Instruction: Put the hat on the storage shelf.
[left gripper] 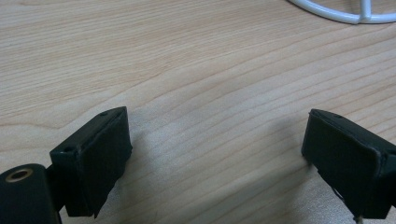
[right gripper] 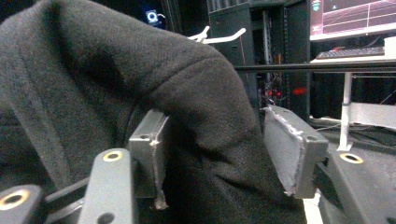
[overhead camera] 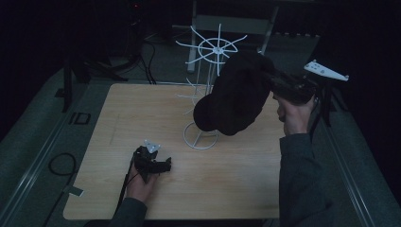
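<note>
In the high view, a black cap (overhead camera: 235,94) hangs on a white wire rack (overhead camera: 206,75) right of the frame's centre, its brim pointing toward the lower left and covering much of the rack's stem above the round base ring. The right gripper (overhead camera: 274,85) comes in from the right side of the frame, held in a raised hand with a grey sleeve below it, and its front end meets the cap's right edge. In the right gripper view, the cap (right gripper: 116,93) takes up the left and middle of the frame and a fold of its cloth lies between the two jaws; the jaws stand well apart, the left one against the cloth and the right one with a gap beside it, so they are not clamped on the fabric. The left gripper (overhead camera: 165,165) rests low on the wooden table (overhead camera: 227,189) in the lower left of the high view. In the left gripper view, its jaws are spread wide over bare wood (left gripper: 201,84) with nothing between them, and a curve of the rack's base ring (left gripper: 336,14) shows at the upper right.
</note>
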The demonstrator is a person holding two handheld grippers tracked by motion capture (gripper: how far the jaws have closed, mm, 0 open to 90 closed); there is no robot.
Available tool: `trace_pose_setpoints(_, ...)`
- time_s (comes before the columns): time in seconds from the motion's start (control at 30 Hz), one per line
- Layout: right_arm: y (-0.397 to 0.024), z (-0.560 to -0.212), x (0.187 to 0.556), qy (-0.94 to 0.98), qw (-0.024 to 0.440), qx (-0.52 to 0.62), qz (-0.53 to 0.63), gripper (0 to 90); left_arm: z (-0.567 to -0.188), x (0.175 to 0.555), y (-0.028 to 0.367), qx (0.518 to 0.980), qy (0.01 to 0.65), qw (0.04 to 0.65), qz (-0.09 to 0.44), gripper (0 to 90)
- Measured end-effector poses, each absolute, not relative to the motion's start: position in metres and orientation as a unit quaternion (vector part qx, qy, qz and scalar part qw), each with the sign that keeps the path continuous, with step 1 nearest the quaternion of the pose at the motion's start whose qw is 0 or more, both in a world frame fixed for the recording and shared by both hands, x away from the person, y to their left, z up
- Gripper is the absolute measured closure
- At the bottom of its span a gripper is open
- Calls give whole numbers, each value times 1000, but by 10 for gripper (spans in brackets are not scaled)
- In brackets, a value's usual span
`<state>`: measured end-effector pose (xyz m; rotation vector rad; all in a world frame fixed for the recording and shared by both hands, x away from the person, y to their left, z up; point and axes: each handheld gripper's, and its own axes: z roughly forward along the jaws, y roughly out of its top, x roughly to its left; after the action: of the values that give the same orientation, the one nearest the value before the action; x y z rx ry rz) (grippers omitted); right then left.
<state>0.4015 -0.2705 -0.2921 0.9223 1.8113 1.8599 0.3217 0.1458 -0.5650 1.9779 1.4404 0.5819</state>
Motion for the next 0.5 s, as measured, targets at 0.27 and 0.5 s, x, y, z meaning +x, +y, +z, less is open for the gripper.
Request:
trace_pose_setpoints(0.27,-282,-291,396,639,208,338,659,338,-565,322,146,748,545,308,220,86)
trace_pose_setpoints(0.5,-291,-294,393,636,219,347,653,307,-565,322,146,748,545,308,219,86)
